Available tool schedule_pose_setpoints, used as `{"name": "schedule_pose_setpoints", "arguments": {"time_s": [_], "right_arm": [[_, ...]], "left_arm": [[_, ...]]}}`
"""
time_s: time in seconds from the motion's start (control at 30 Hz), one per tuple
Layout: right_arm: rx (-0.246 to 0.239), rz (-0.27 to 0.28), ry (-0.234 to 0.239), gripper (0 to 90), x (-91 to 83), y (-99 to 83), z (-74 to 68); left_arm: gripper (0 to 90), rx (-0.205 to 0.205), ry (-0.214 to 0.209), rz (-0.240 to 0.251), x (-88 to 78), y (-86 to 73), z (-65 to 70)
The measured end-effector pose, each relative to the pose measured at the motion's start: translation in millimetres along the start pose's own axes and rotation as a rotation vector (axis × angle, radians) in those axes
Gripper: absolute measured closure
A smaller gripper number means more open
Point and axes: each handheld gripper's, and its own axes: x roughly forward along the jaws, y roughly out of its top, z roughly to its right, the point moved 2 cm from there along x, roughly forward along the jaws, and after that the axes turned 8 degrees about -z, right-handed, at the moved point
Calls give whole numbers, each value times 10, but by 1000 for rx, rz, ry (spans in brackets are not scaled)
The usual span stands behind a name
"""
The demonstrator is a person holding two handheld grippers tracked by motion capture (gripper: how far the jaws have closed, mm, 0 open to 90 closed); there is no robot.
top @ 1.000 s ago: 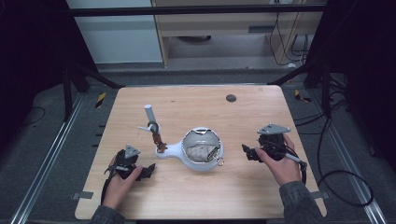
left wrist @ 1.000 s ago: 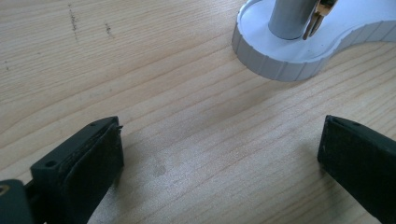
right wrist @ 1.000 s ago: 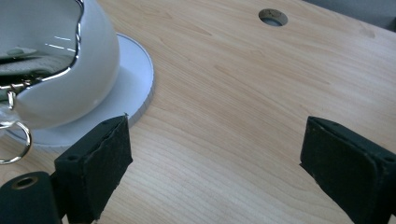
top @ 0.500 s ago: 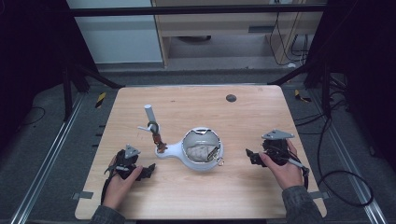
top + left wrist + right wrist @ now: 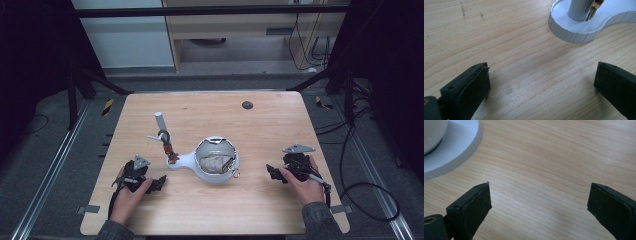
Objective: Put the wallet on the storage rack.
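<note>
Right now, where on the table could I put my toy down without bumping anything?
The far side is bare, apart from a small dark disc. The near edge between the left gripper and right gripper is free too. The middle is crowded: the white stand and its upright post sit there.

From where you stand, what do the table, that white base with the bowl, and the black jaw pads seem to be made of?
Table: pale wood or wood veneer, matt, with visible grain lines. White base: probably moulded plastic, smooth matt top, ribbed edge. Its post: looks like brushed grey metal. Left gripper's pads: black, dull, likely rubber or foam with a rough face.
</note>
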Motion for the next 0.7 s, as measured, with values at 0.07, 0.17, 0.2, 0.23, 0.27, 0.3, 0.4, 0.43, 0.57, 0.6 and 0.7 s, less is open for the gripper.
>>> {"name": "schedule_pose_setpoints", "arguments": {"time_s": [0.07,0.17,0.2,0.23,0.27,0.3,0.4,0.43,0.57,0.6,0.7], "right_arm": [[5,-6,5,48,21,-27,17],[16,-19,2,52,65,-78,43],[16,-19,2,52,65,-78,43],[18,-32,1,52,93,-101,48],[18,-32,1,52,93,-101,48],[15,-35,-10,53,121,-116,58],[27,-35,-7,53,141,-128,68],[32,-35,-10,53,152,-134,76],[50,-37,-16,54,195,-160,109],[59,-37,-15,54,208,-166,116],[70,-40,-21,49,256,-194,141]], "left_arm": [[0,0,0,0,0,0,0],[0,1,0,-1,0,0,0],[0,1,0,-1,0,0,0],[0,1,0,-1,-1,0,0],[0,1,0,-1,-1,0,0],[0,1,0,-1,0,0,0],[0,1,0,-1,-1,0,-1],[0,1,0,-1,-1,0,-1],[0,1,0,-1,-1,0,-1],[0,1,0,-1,-1,0,-1],[0,0,0,0,0,0,0]]}}
